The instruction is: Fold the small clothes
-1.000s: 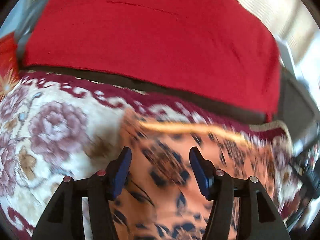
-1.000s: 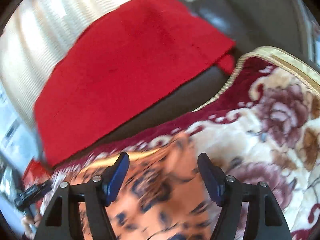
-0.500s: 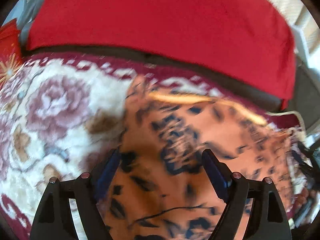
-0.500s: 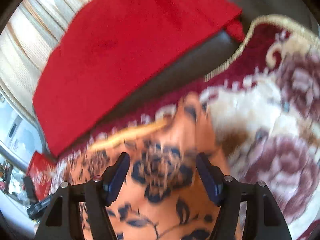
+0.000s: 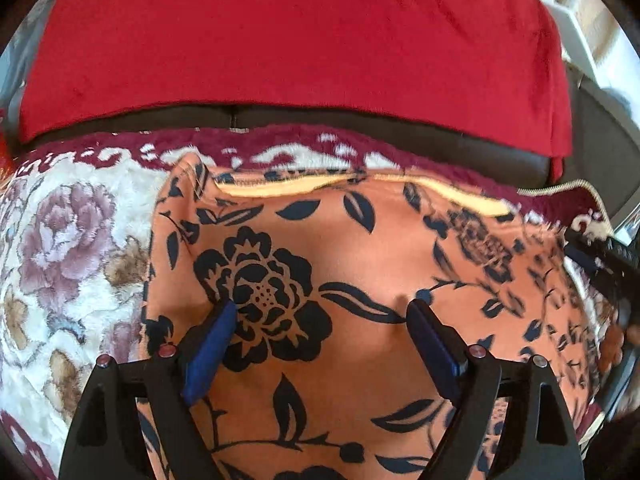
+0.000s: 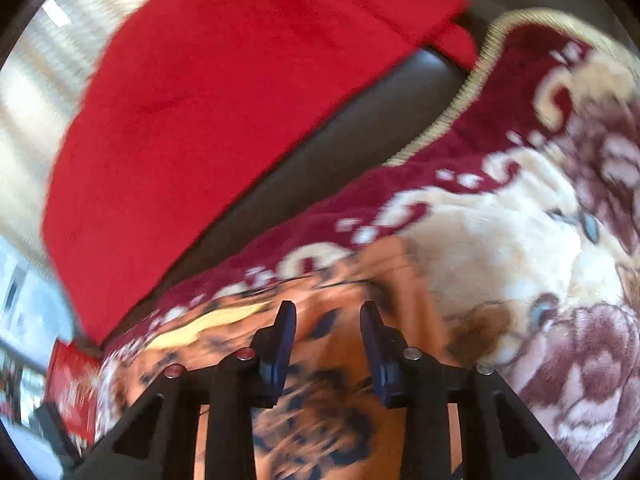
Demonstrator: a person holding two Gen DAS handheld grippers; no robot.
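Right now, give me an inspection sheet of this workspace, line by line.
Surface: floral plush blanket, cream and maroon, spread over a dark sofa seat.
Job's things: orange garment with a navy flower print, lying spread on the blanket, its top edge turned to show a yellow lining.
Clutter: nothing seen.
Grippers: left hand-held gripper open over the garment; right hand-held gripper open, narrower gap, at the garment's corner; contact cannot be told.
Cables: nothing seen.
Surroundings: red cover draped on the sofa back; pale curtain behind.
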